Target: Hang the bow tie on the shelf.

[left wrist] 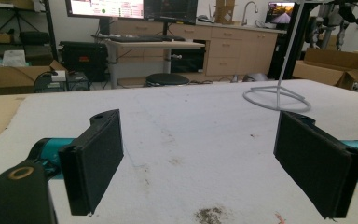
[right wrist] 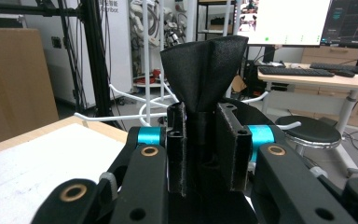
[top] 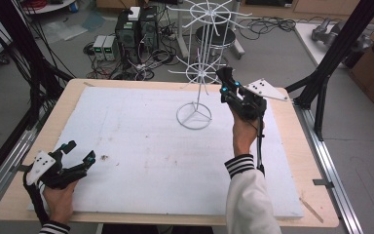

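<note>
Black cloth [right wrist: 204, 70] between right tool [right wrist: 207, 140] pads

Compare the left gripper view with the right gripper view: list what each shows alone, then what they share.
Left gripper view alone: the left claw, jaws wide apart and empty, over the white foam board, with the rack's ring base on it.
Right gripper view alone: the right claw shut on a black cloth, beside the rack's wire arms.
Shared: the white rack, the foam board.
</note>
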